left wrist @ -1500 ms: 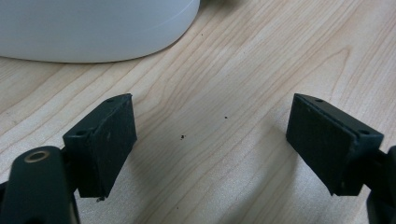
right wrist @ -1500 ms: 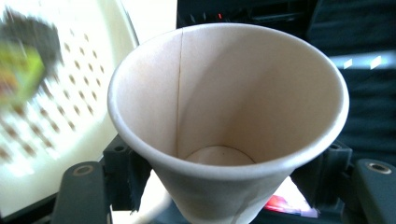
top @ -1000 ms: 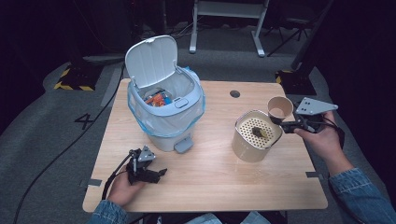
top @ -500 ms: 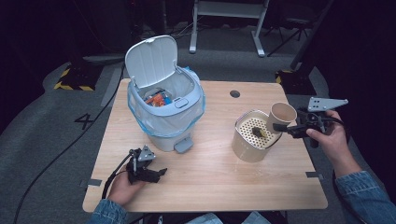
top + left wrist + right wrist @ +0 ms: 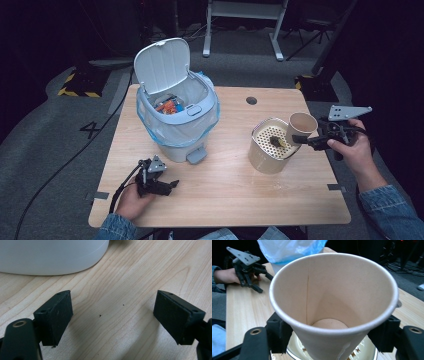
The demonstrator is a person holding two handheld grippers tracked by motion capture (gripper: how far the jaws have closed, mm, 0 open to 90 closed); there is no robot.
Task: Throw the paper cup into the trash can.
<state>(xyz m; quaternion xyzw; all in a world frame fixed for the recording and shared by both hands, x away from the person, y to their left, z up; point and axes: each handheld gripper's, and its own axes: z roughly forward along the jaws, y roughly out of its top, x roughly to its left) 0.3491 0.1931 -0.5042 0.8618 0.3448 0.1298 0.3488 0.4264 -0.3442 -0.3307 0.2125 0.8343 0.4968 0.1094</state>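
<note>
The paper cup [image 5: 302, 126] is sitting in our right claw [image 5: 300, 140], tipped on its side with the open mouth turned back toward us, just above the far-right rim of the cream strainer canister [image 5: 270, 146]. In the right gripper view we are seeing the cup [image 5: 332, 302] pinched between the two black jaws, one pressing on each side of its tapered wall, and the inside of the cup is looking bare down to its round bottom. The canister's perforated top is carrying a dark clump near its middle.

We are resting our left claw [image 5: 167, 186] on the counter [image 5: 235, 200] near the front-left edge, well apart from the cup. Its jaws are standing wide apart with nothing between them, bare wood grain showing in the gap in the left gripper view [image 5: 113, 315].

The white pedal bin [image 5: 176, 117] is standing on the left half of the counter with its lid [image 5: 161, 65] tilted up, a blue liner bag [image 5: 210, 120] folded over its rim and colourful scraps lying inside. The bin's curved white base [image 5: 50, 255] is sitting just beyond the left claw.
</note>
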